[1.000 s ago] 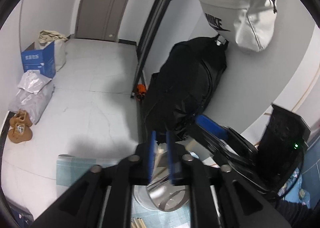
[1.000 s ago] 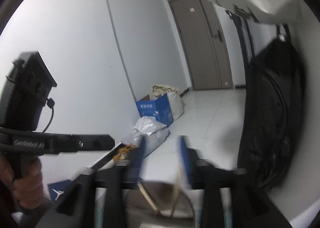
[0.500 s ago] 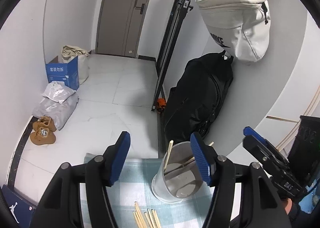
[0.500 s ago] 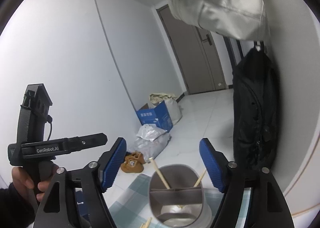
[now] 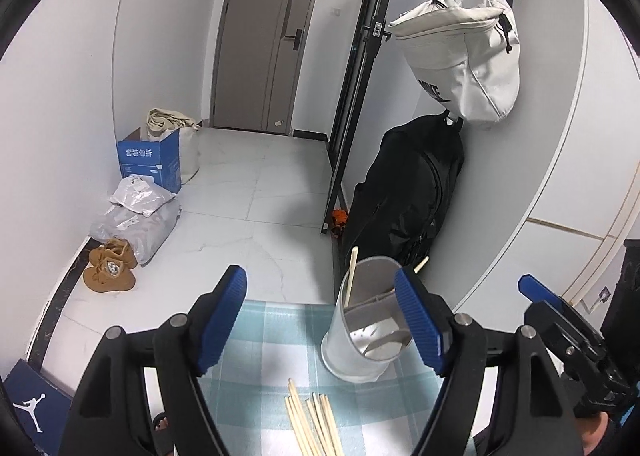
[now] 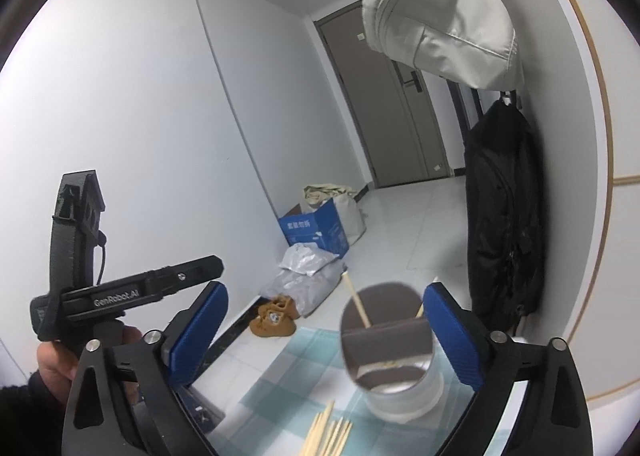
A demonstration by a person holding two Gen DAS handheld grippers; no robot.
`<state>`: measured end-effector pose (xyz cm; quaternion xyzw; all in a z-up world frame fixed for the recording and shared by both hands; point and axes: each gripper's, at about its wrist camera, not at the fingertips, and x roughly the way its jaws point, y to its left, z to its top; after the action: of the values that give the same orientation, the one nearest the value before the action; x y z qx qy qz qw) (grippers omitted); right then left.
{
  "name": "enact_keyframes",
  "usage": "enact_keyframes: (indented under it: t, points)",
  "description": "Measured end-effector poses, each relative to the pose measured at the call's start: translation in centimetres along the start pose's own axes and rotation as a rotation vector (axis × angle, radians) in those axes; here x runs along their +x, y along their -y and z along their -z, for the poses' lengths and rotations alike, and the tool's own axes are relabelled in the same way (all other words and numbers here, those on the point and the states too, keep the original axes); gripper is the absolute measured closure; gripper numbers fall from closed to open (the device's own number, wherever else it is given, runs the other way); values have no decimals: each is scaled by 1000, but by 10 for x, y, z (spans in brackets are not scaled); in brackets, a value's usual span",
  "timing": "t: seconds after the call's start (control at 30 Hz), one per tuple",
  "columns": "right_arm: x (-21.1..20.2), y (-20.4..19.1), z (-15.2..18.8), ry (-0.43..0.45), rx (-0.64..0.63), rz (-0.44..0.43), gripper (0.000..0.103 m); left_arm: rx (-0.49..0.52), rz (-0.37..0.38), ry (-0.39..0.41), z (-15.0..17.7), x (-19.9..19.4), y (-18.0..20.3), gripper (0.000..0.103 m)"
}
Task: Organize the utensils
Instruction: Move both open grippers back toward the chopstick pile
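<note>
Left wrist view: one metal utensil holder (image 5: pixel 366 330) stands right of centre in the lower half, on a checked cloth (image 5: pixel 272 340). It is a shiny grey cylinder with a divider inside, tilted in this view. Two chopsticks (image 5: pixel 351 276) stand in it, one pale stick rising at its left rim, another tip showing at its right rim. A loose bundle of chopsticks (image 5: pixel 314 426), about six or seven, lies on the cloth at the bottom centre, just in front of the holder. The left gripper (image 5: pixel 326 326) has its blue pads spread wide and still opening, nothing pinched; the right pad overlaps the holder's rim in the picture, and I cannot tell whether it touches. The other gripper's blue tip shows at lower right. A second ago these pads stood close together right above the holder; now the holder sits farther off and fully visible.

Right wrist view: the same single holder (image 6: pixel 390 356) sits lower centre, blurred, its two sticks (image 6: pixel 356 302) leaning outward. The loose sticks (image 6: pixel 330 436) fan out at the bottom edge. The right gripper (image 6: pixel 324 340) is wide apart and opening, empty, the holder framed between its pads. A second ago the pads were much narrower. The left gripper's body (image 6: pixel 128 292), held by a hand (image 6: pixel 56 366), fills the lower left.
</note>
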<state>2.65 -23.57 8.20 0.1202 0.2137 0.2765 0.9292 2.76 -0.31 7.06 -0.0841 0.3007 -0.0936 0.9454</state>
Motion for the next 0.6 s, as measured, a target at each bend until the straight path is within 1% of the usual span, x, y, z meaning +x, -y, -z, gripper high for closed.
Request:
enact_keyframes:
  t: [0.1,0.17,0.23,0.37,0.47,0.6]
  points:
    - [-3,-8,12,-17,-13,-6,3,-7,-29,20,12,-4,-5,24]
    - [-4,-12,21,-18,-24,-3,3,-15,-40,40,22,-7,-9,24]
    - [-4,-15,32,-19,-34,-2,3,-19,-49,39,32,-7,-14,24]
    - [2,-16,57,-56,-36,2,3,-18,-53,18,50,0,-21,24]
    - [10,-13,74,-90,-18,5,3,-29,-50,-17,66,10,-26,24]
    - [28,-8,100,-182,-27,58,3,-57,-49,-61,86,25,-36,24]
